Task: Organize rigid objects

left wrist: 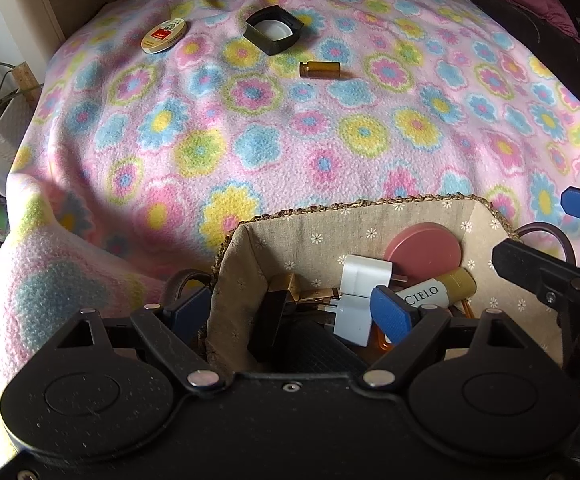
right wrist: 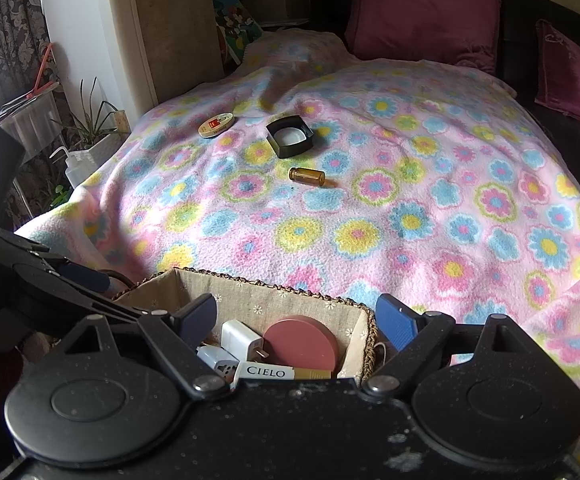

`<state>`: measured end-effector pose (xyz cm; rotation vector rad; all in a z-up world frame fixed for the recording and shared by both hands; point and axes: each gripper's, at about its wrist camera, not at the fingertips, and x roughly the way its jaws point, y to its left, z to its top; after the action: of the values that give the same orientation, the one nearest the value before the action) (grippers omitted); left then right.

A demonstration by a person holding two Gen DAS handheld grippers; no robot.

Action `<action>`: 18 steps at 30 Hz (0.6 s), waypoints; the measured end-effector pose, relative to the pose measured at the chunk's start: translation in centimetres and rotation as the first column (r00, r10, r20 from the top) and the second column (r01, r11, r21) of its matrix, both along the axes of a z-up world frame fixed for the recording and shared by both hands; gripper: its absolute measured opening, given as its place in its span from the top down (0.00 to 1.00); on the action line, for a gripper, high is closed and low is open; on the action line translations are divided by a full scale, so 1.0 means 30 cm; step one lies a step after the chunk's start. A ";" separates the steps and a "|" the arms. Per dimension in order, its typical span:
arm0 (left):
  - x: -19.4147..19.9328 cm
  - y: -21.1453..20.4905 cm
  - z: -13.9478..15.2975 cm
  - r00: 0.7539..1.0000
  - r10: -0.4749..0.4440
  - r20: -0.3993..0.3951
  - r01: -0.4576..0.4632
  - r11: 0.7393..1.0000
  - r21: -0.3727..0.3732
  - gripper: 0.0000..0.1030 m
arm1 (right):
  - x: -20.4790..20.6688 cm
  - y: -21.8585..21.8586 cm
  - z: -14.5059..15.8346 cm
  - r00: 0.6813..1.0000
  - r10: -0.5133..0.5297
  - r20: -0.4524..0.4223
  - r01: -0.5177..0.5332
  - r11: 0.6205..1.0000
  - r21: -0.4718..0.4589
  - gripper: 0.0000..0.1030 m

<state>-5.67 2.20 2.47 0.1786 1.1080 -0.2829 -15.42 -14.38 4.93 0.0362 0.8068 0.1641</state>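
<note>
Both claws, left gripper (left wrist: 291,312) and right gripper (right wrist: 295,322), apart and empty above the lined basket (right wrist: 250,300); ahead on the blanket (right wrist: 409,200), uncollected: amber vial (right wrist: 307,176), black square lid (right wrist: 290,137), oval tin (right wrist: 216,125).

Left wrist view: close above basket (left wrist: 353,216), tilted steeply down, facing across floral blanket (left wrist: 250,128). Right wrist view: just behind basket (right wrist: 290,292), shallower tilt, reaching cushions (right wrist: 421,12). Shared: basket, blanket, amber vial (left wrist: 319,69) (right wrist: 307,176).

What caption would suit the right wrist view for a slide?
Open right claw above a lined basket of small items; amber vial, black square lid and oval tin remain on the floral blanket.
</note>
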 end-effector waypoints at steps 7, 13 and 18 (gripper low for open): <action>0.008 0.015 0.003 1.000 0.023 -0.020 -0.023 0.999 -0.025 0.19 | 0.007 0.008 -0.002 1.000 -0.006 -0.019 0.005 1.000 -0.021 0.14; 0.007 0.016 0.004 0.999 0.025 -0.023 -0.026 0.999 -0.029 0.19 | 0.005 0.023 -0.002 1.000 -0.011 -0.028 0.010 0.999 -0.048 0.14; 0.015 0.029 0.007 0.998 0.047 -0.031 -0.048 0.998 -0.044 0.19 | 0.004 0.020 -0.001 0.999 -0.020 -0.033 0.019 0.999 -0.036 0.13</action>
<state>-5.22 3.08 2.67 0.1081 1.1335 -0.2686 -15.31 -13.78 4.89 0.0129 0.8422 0.1312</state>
